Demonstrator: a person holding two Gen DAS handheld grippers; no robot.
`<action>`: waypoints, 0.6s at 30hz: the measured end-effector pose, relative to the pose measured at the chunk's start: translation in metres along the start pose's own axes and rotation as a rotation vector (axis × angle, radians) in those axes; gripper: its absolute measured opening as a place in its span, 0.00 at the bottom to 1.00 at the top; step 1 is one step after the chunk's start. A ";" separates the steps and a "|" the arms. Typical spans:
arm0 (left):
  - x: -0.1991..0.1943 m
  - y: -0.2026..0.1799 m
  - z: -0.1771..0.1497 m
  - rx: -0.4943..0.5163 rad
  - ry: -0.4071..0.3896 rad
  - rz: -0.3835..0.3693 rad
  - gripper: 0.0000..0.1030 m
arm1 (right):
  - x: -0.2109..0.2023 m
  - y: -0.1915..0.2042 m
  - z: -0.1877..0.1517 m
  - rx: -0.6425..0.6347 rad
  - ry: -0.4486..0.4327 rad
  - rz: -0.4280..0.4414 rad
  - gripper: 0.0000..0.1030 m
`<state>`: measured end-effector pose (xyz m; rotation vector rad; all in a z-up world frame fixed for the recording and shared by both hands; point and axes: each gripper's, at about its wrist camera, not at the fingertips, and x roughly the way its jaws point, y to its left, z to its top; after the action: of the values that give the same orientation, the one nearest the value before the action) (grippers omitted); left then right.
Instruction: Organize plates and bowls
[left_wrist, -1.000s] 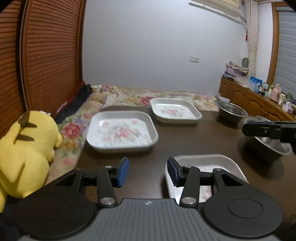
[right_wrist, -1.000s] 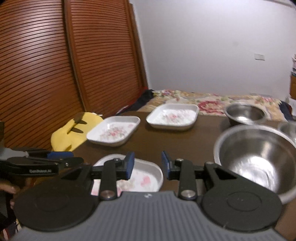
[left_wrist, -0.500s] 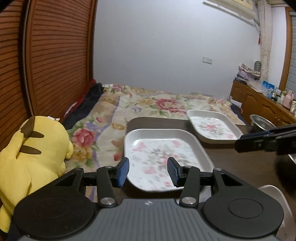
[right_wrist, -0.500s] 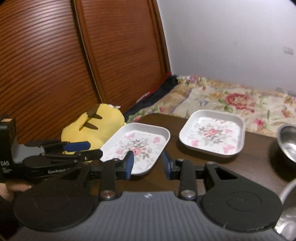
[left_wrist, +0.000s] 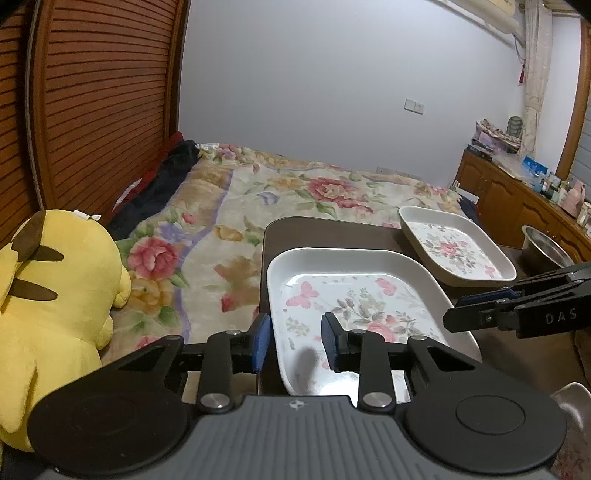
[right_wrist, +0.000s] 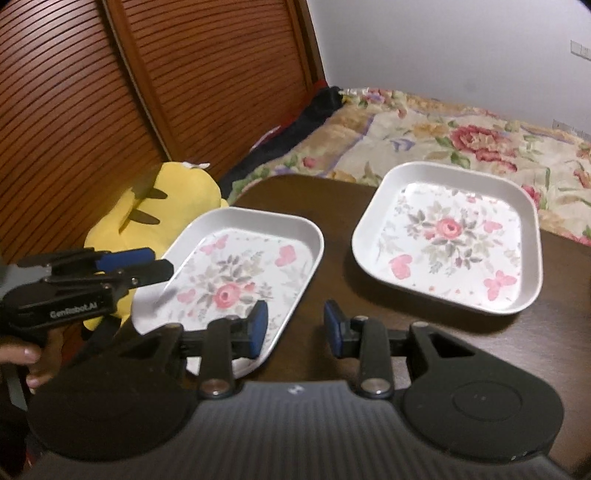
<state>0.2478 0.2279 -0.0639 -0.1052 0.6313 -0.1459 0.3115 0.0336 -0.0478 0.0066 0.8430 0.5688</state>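
Two white square plates with flower prints lie on the dark brown table (right_wrist: 332, 266). The near plate (left_wrist: 354, 295) (right_wrist: 236, 273) sits at the table's left corner. The far plate (left_wrist: 456, 247) (right_wrist: 450, 236) lies beyond it to the right. My left gripper (left_wrist: 295, 341) is open, its jaws straddling the near plate's left rim; it also shows in the right wrist view (right_wrist: 147, 264). My right gripper (right_wrist: 293, 326) is open and empty over the near plate's right rim; it also shows in the left wrist view (left_wrist: 476, 308).
A steel bowl (left_wrist: 543, 247) stands at the table's right. A yellow plush toy (left_wrist: 48, 295) (right_wrist: 159, 206) lies left of the table on a floral bedspread (left_wrist: 258, 206). A slatted wooden door (right_wrist: 110, 92) is on the left, a wooden cabinet (left_wrist: 517, 206) at far right.
Both grippers have swung left, away from the bowls and the front plate, and closed in on the near left plate. Both stay open.
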 end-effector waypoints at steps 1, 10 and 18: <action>0.001 0.000 0.000 -0.002 0.000 -0.003 0.30 | 0.003 0.001 0.002 -0.004 0.004 -0.001 0.32; 0.003 0.003 -0.004 -0.027 0.019 -0.002 0.19 | 0.015 0.001 0.003 -0.007 0.028 0.010 0.19; -0.019 -0.006 -0.003 -0.037 0.022 -0.004 0.19 | 0.010 0.000 0.000 0.004 0.034 0.029 0.13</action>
<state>0.2300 0.2256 -0.0542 -0.1407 0.6563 -0.1392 0.3172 0.0380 -0.0546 0.0127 0.8781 0.5957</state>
